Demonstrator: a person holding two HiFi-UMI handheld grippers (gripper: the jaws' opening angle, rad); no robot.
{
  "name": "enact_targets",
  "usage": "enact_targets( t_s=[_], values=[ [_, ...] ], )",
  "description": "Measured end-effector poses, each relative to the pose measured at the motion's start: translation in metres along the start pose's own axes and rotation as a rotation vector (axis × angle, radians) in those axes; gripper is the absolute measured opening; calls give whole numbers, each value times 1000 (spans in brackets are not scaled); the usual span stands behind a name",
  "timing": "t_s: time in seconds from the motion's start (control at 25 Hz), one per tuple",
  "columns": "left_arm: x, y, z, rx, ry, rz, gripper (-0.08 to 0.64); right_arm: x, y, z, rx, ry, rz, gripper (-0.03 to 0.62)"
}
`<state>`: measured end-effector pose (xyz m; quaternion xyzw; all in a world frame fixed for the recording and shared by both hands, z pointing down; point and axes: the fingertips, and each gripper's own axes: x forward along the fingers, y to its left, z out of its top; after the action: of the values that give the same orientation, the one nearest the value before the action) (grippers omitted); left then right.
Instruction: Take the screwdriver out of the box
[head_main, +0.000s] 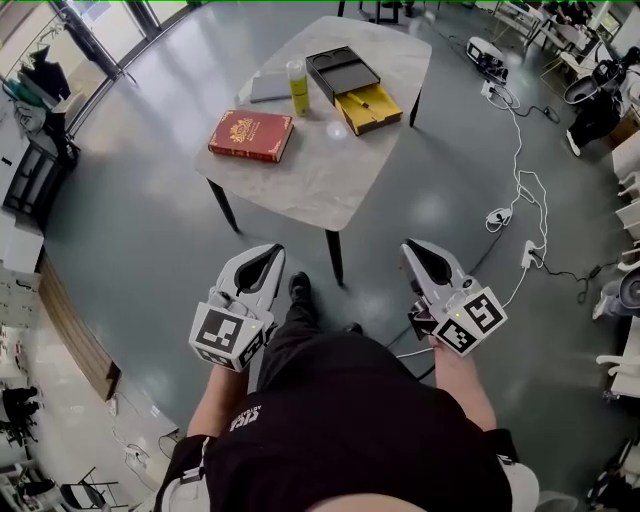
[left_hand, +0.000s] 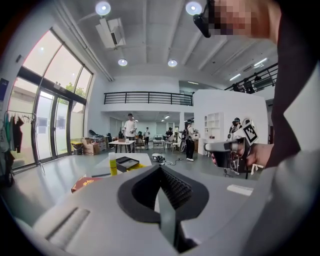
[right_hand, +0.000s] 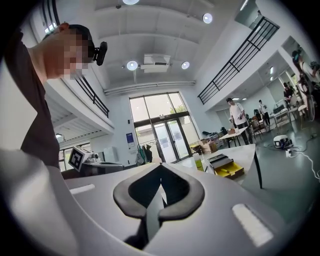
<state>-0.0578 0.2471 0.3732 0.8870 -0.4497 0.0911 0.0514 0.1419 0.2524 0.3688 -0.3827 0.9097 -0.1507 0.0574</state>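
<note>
Screwdriver (head_main: 372, 99) shows only as a dark sliver in the yellow tray of the open box (head_main: 356, 121) on the table (head_main: 330, 172), well apart from the 2 grippers. Left gripper (head_main: 271, 251) and right gripper (head_main: 411, 249): jaws together, nothing between them.

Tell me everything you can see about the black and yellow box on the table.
The box lies open and flat on the far right part of the grey table. It has a shallow black tray, apparently empty, and a yellow tray against its near side holding a thin dark item too small to identify. It looks like card or plastic. A yellow-green bottle stands just left of it, apart. The left claw and right claw are far short of it.
</note>
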Motion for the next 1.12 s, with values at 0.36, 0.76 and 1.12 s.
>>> enact_targets(
  t_s=[0.36,0.76,1.12],
  values=[
    [55,67,28,34,-61,-71,-5,68,-33,8,5,7,-61,14],
    [90,155,35,20,-61,-150,-5,172,-35,13,11,22,-90,14],
    [114,194,31,38,-56,-228,-5,211,-45,5,26,28,-165,14]
  ],
)
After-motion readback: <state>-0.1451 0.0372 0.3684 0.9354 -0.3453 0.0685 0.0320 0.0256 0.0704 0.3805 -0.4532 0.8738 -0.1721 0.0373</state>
